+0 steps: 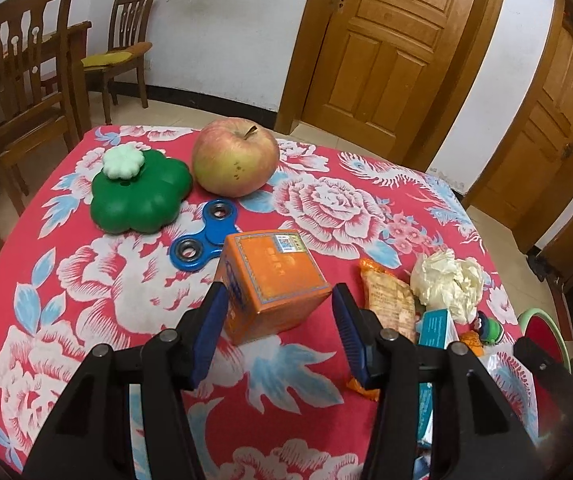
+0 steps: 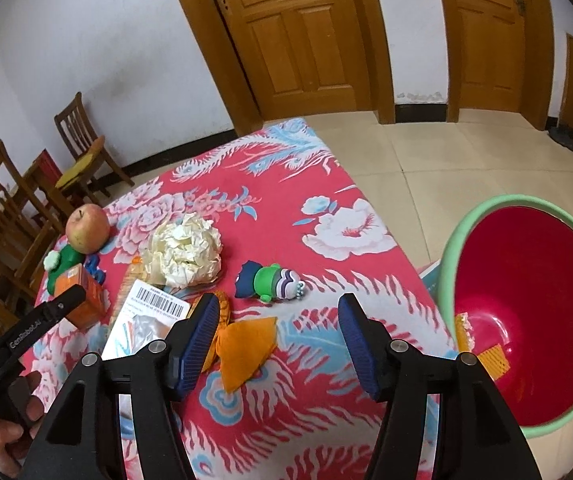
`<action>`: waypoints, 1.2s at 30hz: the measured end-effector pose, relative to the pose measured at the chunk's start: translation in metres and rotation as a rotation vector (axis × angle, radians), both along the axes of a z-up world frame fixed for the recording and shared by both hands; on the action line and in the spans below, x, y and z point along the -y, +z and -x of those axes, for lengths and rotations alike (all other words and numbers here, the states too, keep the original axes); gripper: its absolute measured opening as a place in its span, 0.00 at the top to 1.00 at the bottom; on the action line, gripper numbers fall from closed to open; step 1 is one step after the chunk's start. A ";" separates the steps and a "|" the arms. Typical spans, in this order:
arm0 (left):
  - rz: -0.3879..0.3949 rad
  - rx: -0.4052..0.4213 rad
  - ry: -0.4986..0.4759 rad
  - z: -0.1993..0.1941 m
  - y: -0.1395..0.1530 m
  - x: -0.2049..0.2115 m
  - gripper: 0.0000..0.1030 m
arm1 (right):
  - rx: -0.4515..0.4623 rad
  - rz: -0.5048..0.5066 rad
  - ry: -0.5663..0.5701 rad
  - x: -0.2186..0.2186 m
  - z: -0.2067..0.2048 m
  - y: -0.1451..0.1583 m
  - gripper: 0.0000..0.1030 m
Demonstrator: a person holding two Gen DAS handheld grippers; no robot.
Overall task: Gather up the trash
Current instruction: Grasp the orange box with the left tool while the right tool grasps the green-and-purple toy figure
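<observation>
The orange box [image 1: 272, 284] stands on the red floral tablecloth [image 1: 86, 280], near the front of the table, and our left gripper [image 1: 272, 312] straddles it with the jaws apart. The pads sit just off its side walls, not yet pressing as far as we can tell. To do this well, we judge we should sink a little lower so the pads meet the flat sides squarely, then close evenly so the box does not twist out.

Just beyond it lie the blue fidget spinner [image 1: 202, 242], the green flower-shaped toy [image 1: 140, 196] and the apple [image 1: 235, 156]; we should leave those alone.

Our right gripper [image 2: 282, 336] hangs with jaws apart and nothing between its pads, above the orange wrapper [image 2: 246, 346]. The crumpled paper ball [image 2: 184, 250] lies beyond, and the red bin [image 2: 526, 312] waits beside the table's edge.
</observation>
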State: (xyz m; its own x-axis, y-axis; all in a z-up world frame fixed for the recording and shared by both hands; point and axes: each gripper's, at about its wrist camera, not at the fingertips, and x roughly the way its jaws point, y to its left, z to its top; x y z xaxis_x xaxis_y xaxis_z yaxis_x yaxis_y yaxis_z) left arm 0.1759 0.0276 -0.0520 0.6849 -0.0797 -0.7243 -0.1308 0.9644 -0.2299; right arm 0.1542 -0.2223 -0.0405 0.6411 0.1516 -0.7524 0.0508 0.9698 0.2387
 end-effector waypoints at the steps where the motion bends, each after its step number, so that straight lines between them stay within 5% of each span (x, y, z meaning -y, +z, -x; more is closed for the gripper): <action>1: 0.004 0.003 0.000 -0.001 -0.001 0.000 0.48 | -0.006 -0.001 0.003 -0.001 -0.003 -0.002 0.39; 15: 0.069 -0.056 -0.005 -0.011 -0.022 -0.007 0.48 | -0.033 0.028 0.024 -0.013 -0.025 -0.016 0.39; 25: 0.072 -0.020 -0.051 -0.007 -0.020 -0.003 0.49 | -0.035 0.025 0.005 -0.013 -0.027 -0.019 0.40; 27: 0.074 -0.012 -0.056 -0.005 -0.018 -0.002 0.49 | -0.035 0.058 0.001 -0.015 -0.026 -0.019 0.51; 36: 0.076 0.038 -0.094 0.010 0.000 0.002 0.51 | -0.032 0.075 0.014 -0.017 -0.024 -0.019 0.53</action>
State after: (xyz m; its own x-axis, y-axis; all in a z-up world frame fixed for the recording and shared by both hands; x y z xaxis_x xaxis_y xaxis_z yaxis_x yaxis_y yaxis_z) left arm 0.1661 0.0255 -0.0518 0.6986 -0.1982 -0.6875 -0.0306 0.9517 -0.3054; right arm 0.1781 -0.2050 -0.0598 0.6147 0.1023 -0.7821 0.0438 0.9856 0.1634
